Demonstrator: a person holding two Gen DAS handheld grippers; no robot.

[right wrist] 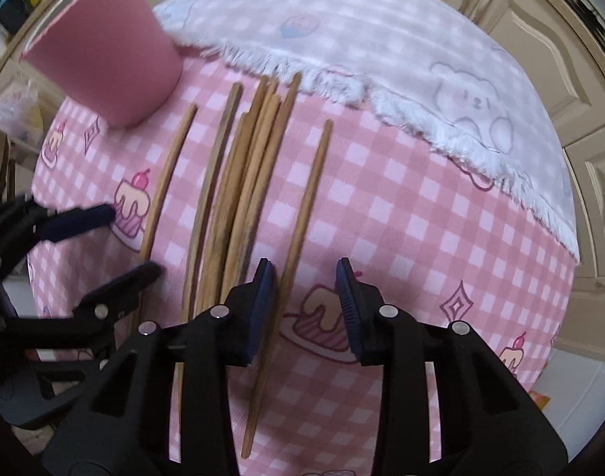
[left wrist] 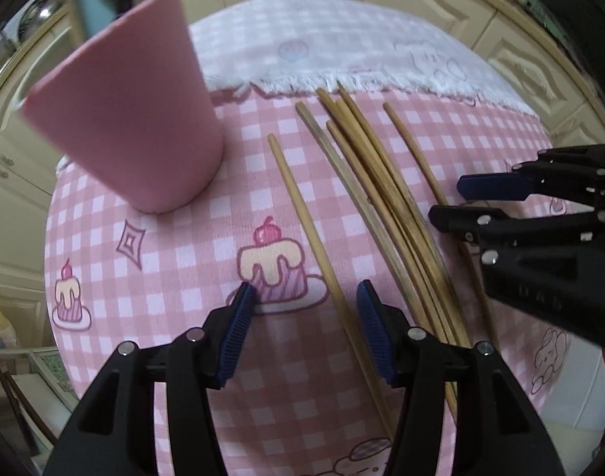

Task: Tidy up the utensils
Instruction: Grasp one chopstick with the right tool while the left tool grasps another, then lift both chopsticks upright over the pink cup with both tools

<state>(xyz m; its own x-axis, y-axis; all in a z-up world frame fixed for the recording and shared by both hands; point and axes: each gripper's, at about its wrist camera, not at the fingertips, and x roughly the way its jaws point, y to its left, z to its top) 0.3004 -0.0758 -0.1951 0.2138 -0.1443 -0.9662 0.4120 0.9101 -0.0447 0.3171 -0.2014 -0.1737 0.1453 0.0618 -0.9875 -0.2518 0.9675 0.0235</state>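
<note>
The work surface is a round table covered by a pink-and-white checked cloth (left wrist: 175, 246) printed with cakes and small animals; a paler fringed checked towel (left wrist: 342, 55) lies over its far part.

A tall pink tapered cup (left wrist: 131, 115) stands upright on the cloth at the far left, well apart from both grippers. In the right wrist view the same cup (right wrist: 108, 51) sits at the upper left, its base near the fringe.

The utensils are thin bamboo chopsticks lying flat on the cloth, running roughly from near to far. A central bundle (left wrist: 378, 182) of several sticks lies touching or overlapping. One single chopstick (left wrist: 302, 214) lies apart on the bundle's left; another single chopstick (left wrist: 417, 154) lies apart on its right.

The left gripper (left wrist: 302, 329), black with blue ribbed pads, points steeply down at the cloth. Its jaws stand partly open; the left single chopstick passes between them, nearer the right-hand pad, and neither pad presses on it.

The right gripper (right wrist: 304, 309) points straight down. Its jaws stand at a moderate gap. The right single chopstick (right wrist: 302, 214) runs just beside its left-hand pad; whether they touch I cannot tell. It is not clamped.
</note>
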